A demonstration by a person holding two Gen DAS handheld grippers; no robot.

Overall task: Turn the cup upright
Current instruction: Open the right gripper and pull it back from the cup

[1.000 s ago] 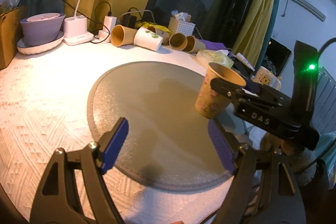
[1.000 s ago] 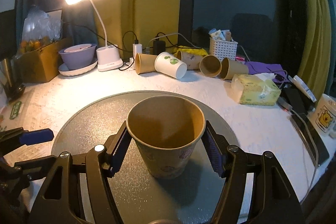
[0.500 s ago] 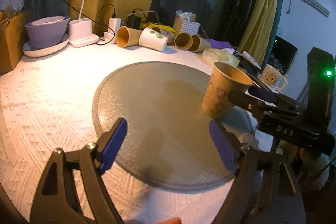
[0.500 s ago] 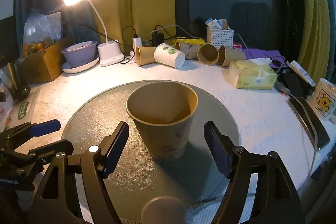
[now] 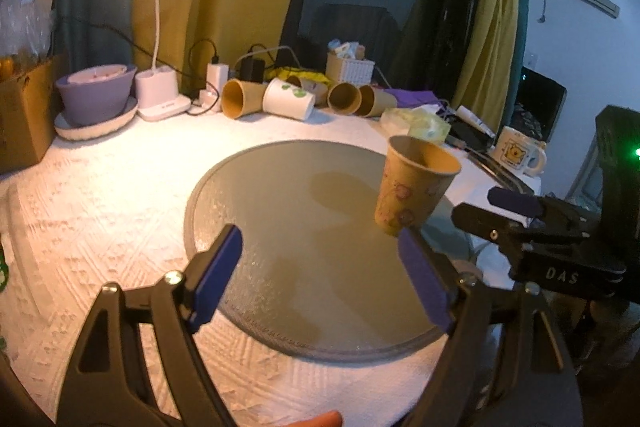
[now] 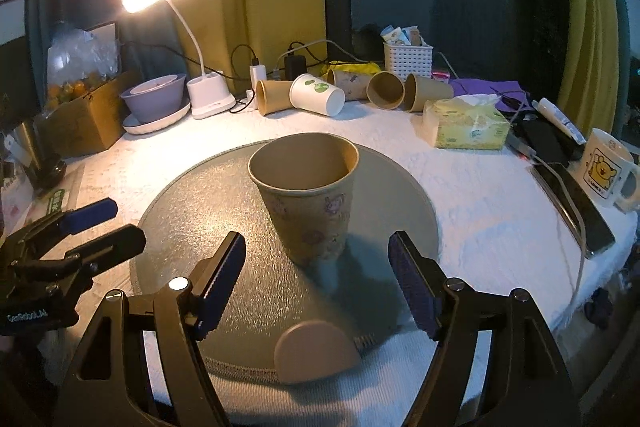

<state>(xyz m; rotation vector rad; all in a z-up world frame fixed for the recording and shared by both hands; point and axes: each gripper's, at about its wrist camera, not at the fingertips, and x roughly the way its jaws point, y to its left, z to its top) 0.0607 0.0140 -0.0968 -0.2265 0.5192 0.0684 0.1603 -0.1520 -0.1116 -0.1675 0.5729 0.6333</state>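
Observation:
A brown paper cup with cartoon prints (image 6: 308, 199) stands upright, mouth up, on the round grey mat (image 6: 224, 211). It also shows at the mat's right side in the left wrist view (image 5: 412, 187). My right gripper (image 6: 318, 285) is open and empty, pulled back just short of the cup. My left gripper (image 5: 320, 279) is open and empty over the mat's near edge, left of the cup. The right gripper's fingers (image 5: 516, 203) show at the right of the left wrist view.
Several paper cups (image 6: 320, 95) lie on their sides at the back. Near them are a desk lamp (image 6: 208, 95), a purple bowl (image 6: 154, 99), a white basket (image 6: 408, 57) and a cardboard box (image 6: 80, 119). A tissue pack (image 6: 466, 125), a phone (image 6: 576, 203) and a mug (image 6: 606, 169) sit right.
My right gripper opened, let go of the cup and drew back; the cup now stands free on the mat. My left gripper stayed open and drew back slightly.

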